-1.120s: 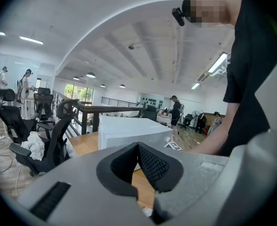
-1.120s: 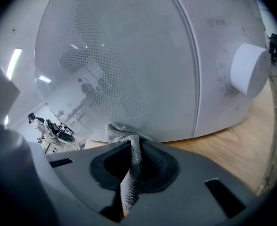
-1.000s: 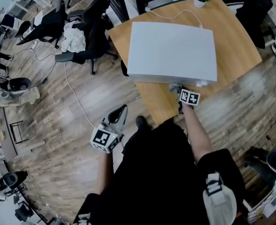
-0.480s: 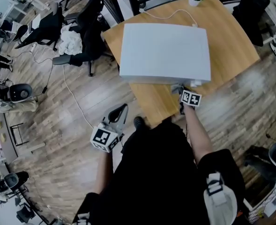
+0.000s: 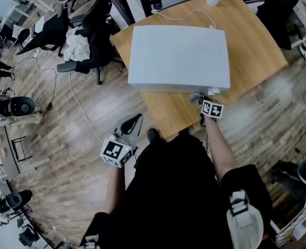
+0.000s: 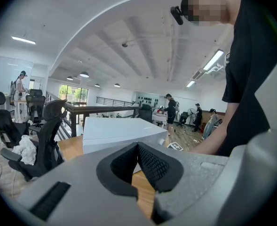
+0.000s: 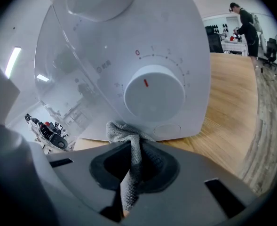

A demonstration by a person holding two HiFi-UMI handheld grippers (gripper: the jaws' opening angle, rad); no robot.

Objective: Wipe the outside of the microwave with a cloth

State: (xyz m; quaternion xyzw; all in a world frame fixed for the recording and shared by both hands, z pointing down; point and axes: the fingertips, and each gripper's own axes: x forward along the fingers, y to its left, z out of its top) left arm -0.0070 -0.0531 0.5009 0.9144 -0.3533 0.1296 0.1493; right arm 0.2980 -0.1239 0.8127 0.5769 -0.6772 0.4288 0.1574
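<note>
The cloth (image 7: 128, 138) is a soft, limp, grey knit. The right tongs (image 7: 133, 147) are clamped on a bunched fold of it, and a small wad sticks out past the tips and presses on the lower front of the microwave (image 7: 129, 41), just left of and below the dial (image 7: 153, 94). So little cloth showing gives a firm, narrow wiping pad. A looser hold nearer an edge would probably cover more panel, but it would flop.

The microwave stands on the counter (image 5: 256, 40), and its smooth, hard shell looks heavy enough not to slide under a light rub. The dial may turn if the wad drags across it.

The left tongs (image 5: 133, 124) hang well off the counter's edge, closed with nothing between them.

From the head view only the microwave's top shows: its front, where the wiping happens, is hidden under that top. The cloth's tail is cut off behind the right tongs, so its full size is unclear.
</note>
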